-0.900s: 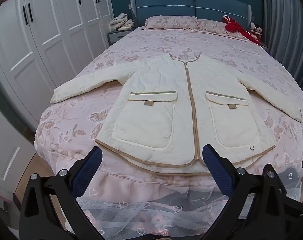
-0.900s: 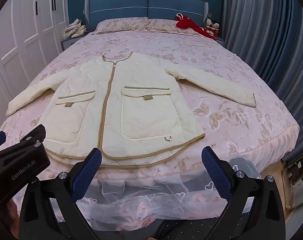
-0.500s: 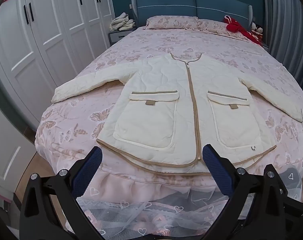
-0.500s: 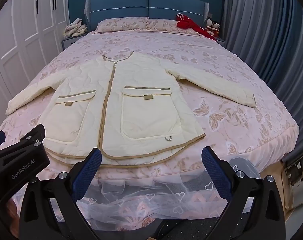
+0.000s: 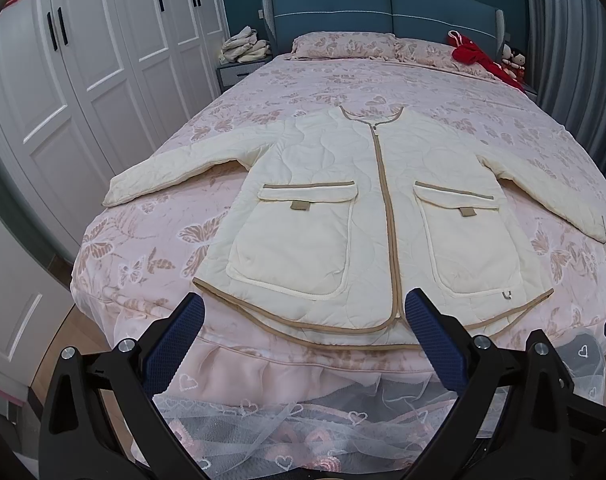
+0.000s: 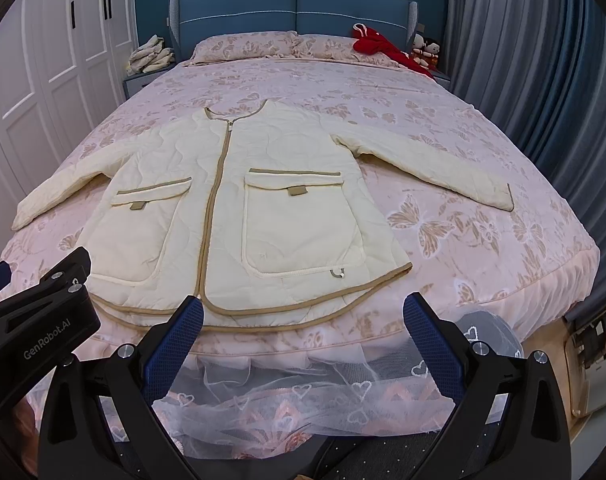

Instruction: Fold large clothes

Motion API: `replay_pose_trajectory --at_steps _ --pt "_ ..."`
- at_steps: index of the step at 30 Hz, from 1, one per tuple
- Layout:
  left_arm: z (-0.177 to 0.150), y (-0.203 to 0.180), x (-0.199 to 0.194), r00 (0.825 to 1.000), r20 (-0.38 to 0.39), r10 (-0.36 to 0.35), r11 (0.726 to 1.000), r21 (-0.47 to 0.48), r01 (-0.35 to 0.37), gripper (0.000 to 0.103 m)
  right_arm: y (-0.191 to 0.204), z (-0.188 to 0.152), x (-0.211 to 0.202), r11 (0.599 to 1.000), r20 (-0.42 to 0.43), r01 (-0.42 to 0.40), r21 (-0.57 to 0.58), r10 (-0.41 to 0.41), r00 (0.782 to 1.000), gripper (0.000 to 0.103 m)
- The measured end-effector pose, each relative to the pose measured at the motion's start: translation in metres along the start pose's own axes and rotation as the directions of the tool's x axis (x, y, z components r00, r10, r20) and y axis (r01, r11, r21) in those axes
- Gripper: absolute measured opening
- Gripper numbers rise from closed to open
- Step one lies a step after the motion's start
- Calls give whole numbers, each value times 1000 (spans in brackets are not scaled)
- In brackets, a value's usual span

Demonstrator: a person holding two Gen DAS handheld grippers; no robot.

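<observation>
Seen from the left wrist, a cream quilted jacket with tan piping and two flap pockets [image 5: 367, 216] lies flat and face up on a bed covered in a pink butterfly-print quilt [image 5: 311, 88], zipped to the collar, both sleeves spread out to the sides, its hem at the foot edge. The left gripper [image 5: 303, 322] hovers just short of that hem with its blue-padded fingers [image 5: 175, 340] spread wide apart and nothing between them — the left pad sits below the hem's left corner, the right one by the bottom of the zip. White panelled wardrobe doors [image 5: 83, 80] line the left wall, and a red garment [image 5: 475, 58] rests by the pillows near the blue padded headboard [image 5: 383, 8].

From the right wrist, the same jacket [image 6: 263, 208] fills the near half of the bed [image 6: 483, 240]. The right gripper [image 6: 303, 322] also stands wide, holding nothing, its pads above the heart-patterned lace bed skirt [image 6: 303, 400] — clear of the cloth. The left gripper's black body [image 6: 39, 316] shows at the lower left, over the hem's corner. Grey-blue curtains [image 6: 543, 80] hang along the right.
</observation>
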State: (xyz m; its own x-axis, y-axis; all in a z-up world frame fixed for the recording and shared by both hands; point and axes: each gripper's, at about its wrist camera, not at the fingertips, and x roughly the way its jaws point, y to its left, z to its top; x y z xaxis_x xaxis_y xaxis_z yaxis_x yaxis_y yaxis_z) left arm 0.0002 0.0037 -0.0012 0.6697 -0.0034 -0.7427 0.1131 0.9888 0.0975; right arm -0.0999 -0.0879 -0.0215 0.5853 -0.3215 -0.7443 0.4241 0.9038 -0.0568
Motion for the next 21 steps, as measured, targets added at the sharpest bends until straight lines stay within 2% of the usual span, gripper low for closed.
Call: replay_pose_trajectory --at_steps 21 --pt "0 1 0 1000 2 2 1000 0 -2 98 -1 -1 1 1000 -6 -2 0 2 1000 98"
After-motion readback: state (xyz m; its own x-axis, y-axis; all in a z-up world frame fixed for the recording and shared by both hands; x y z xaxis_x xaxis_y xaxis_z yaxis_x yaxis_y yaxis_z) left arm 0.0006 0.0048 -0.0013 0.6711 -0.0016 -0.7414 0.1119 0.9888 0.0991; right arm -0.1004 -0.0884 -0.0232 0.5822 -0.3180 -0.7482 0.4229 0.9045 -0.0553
